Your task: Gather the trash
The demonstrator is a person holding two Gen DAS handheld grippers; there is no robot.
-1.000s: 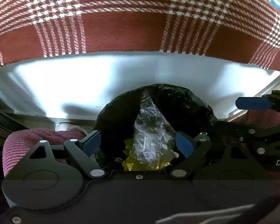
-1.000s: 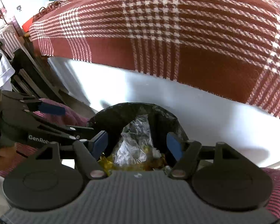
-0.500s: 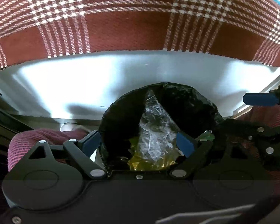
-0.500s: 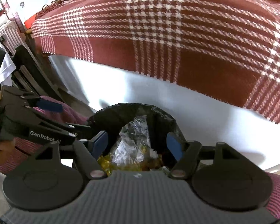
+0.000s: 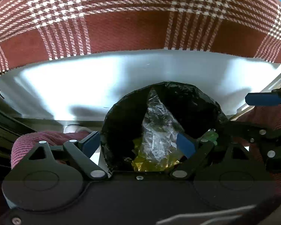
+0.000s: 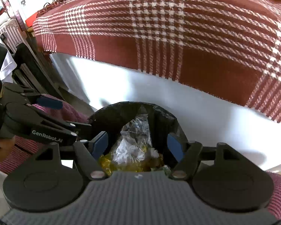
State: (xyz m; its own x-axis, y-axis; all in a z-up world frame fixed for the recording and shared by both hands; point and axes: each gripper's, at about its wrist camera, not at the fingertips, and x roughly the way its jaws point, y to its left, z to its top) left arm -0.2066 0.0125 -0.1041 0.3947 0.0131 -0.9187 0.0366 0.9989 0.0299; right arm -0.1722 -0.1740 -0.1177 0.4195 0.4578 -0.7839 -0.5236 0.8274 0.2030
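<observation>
The left tool (image 5: 138,144) is standing with its blue pads apart, one on each side of the mouth of a black trash bag (image 5: 121,123), gripping nothing. The right tool (image 6: 137,145) is likewise spread wide over the same bag (image 6: 163,120), its pads clear of the plastic. Inside the bag, crumpled clear plastic wrap (image 5: 157,135) is lying on top of a gold foil wrapper (image 5: 149,164). The bag is sitting low in front of a white panel (image 5: 103,82), under the hanging edge of a red plaid blanket (image 5: 125,24). The left tool is showing at the left edge of the right wrist view.
</observation>
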